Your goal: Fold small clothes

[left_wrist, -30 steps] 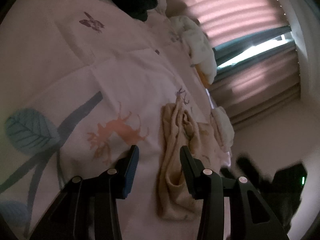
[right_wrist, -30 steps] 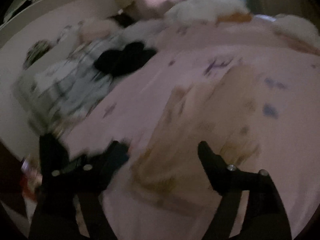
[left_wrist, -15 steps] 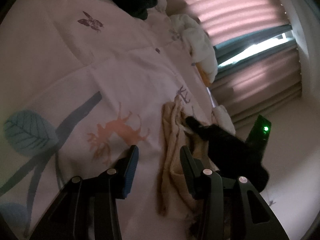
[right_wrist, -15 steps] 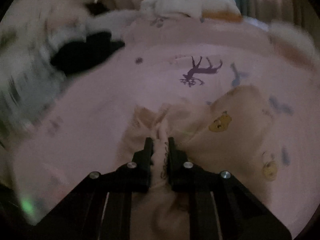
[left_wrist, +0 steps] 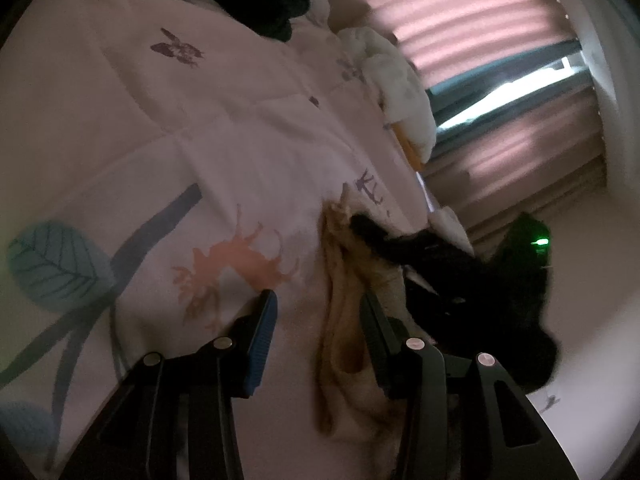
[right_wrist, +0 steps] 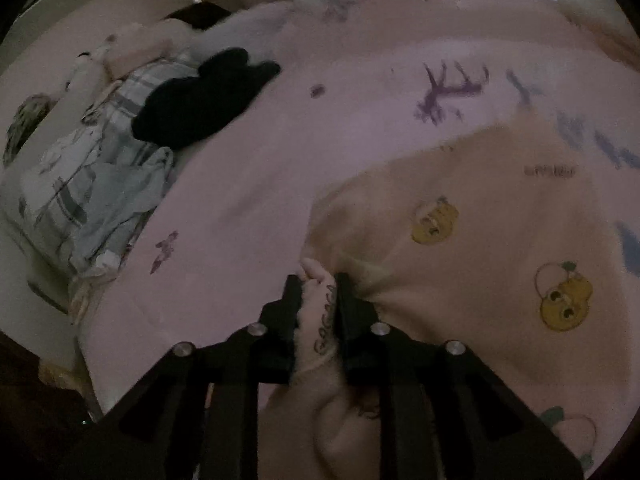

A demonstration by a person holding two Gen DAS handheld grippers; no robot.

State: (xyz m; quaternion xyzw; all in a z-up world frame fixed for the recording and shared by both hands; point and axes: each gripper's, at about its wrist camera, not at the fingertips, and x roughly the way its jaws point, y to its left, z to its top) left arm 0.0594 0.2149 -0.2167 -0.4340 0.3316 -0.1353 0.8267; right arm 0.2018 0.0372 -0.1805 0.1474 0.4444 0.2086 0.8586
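A small cream garment (right_wrist: 480,184) printed with yellow bears lies on the bed, spread out to the right in the right wrist view. My right gripper (right_wrist: 318,284) has a bunched edge of it, with dark lettering, pinched between its fingers while the jaws are opening. In the left wrist view the same garment (left_wrist: 340,300) lies crumpled, and the right gripper (left_wrist: 362,224) reaches in from the right onto its far end. My left gripper (left_wrist: 318,312) hovers open just above the bed. The garment's left edge lies under the gap, and the pads touch nothing.
The bed sheet (left_wrist: 180,120) is pale pink with deer and leaf prints. A black garment (right_wrist: 200,96) and plaid cloth (right_wrist: 88,168) are heaped at the far left. White clothes (left_wrist: 400,84) lie along the bed's edge by the window blinds (left_wrist: 480,40).
My right gripper came in from the right, dropped onto the cream garment and closed on its edge. The cloth now looks more spread out. The left gripper stayed where it was.
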